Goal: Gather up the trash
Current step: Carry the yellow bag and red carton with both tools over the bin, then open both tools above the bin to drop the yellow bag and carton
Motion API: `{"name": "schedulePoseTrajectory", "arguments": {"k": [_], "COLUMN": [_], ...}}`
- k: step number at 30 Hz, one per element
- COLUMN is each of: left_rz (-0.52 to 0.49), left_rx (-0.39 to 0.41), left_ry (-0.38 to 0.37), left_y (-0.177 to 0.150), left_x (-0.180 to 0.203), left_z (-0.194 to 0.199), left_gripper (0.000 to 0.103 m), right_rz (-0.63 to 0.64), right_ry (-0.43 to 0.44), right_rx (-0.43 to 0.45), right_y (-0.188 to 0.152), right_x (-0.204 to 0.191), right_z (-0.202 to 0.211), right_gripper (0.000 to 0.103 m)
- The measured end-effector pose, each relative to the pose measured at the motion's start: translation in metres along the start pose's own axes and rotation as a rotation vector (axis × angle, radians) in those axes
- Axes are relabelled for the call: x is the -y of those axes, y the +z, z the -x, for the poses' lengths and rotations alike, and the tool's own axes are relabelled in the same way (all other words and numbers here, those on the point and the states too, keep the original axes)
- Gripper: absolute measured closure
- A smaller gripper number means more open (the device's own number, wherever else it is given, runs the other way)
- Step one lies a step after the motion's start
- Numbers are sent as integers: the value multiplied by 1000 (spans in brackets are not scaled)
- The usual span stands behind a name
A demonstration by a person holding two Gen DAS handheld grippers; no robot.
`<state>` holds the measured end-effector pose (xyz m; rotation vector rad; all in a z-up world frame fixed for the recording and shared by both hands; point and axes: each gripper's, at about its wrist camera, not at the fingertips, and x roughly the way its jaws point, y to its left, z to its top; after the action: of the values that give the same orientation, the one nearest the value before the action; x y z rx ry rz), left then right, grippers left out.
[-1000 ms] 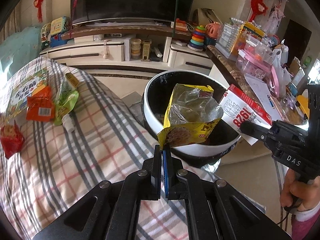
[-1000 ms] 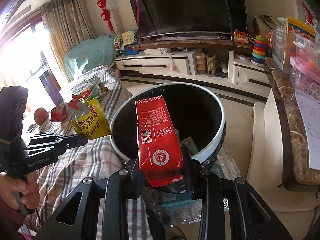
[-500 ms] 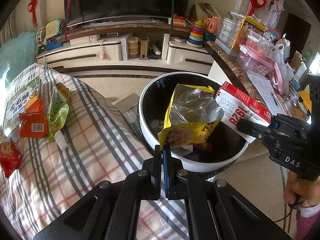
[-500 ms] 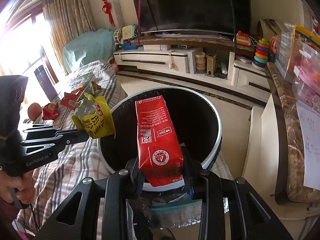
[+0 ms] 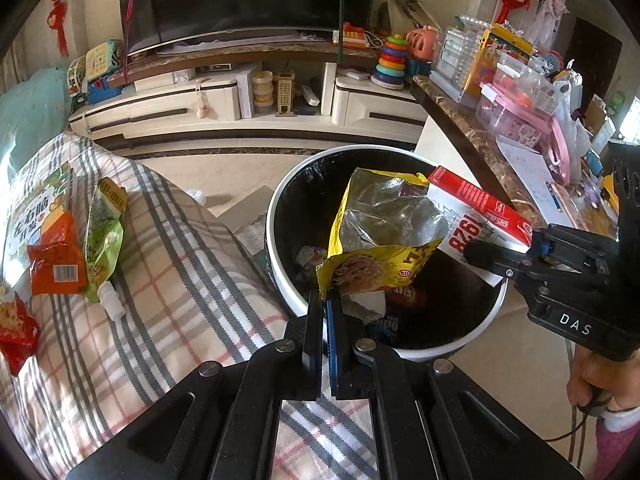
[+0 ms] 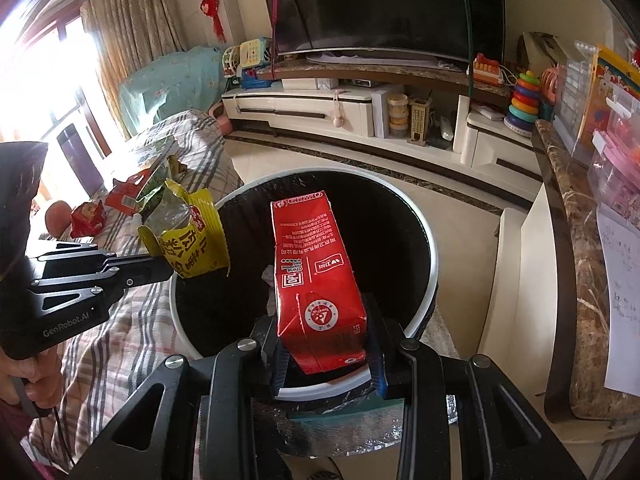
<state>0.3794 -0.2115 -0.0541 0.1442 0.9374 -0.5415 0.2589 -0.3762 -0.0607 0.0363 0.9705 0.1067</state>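
Observation:
My left gripper (image 5: 325, 300) is shut on the corner of a torn yellow snack bag (image 5: 380, 236) and holds it over the round white-rimmed black bin (image 5: 280, 216). The bag also shows in the right wrist view (image 6: 188, 236), at the bin's left rim (image 6: 434, 268). My right gripper (image 6: 326, 344) is shut on a red carton (image 6: 316, 280) and holds it above the bin's near edge; the carton (image 5: 476, 220) meets the bag in the left wrist view. Some trash lies at the bin's bottom.
The plaid-covered sofa (image 5: 168, 280) holds more wrappers: a green pouch (image 5: 104, 236), an orange packet (image 5: 56, 256), a red packet (image 5: 14, 328) and a large bag (image 5: 32, 208). A cluttered marble counter (image 6: 572, 240) stands right of the bin, a TV cabinet (image 6: 320, 112) behind.
Both grippers have moved forward with their loads, so the bag and the carton now hang further over the bin's opening and closer together.

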Motion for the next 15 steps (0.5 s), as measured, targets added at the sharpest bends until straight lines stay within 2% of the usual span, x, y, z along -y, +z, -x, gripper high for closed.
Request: {"name": "schedulePoseTrajectory", "arguments": {"k": [12, 15], "left_rz": [7, 21], "left_rx": [-19, -25], "left_ry": [0, 3], "left_y": [9, 11], "left_x": [3, 1], "left_z": [-10, -12], "left_gripper": [103, 97], "right_rz": [-8, -13], "right_ry": [2, 6], "right_rx": [-9, -14], "right_y": [4, 6], "right_x": [6, 10], "right_z": [-3, -4], "right_gripper": [71, 70]}}
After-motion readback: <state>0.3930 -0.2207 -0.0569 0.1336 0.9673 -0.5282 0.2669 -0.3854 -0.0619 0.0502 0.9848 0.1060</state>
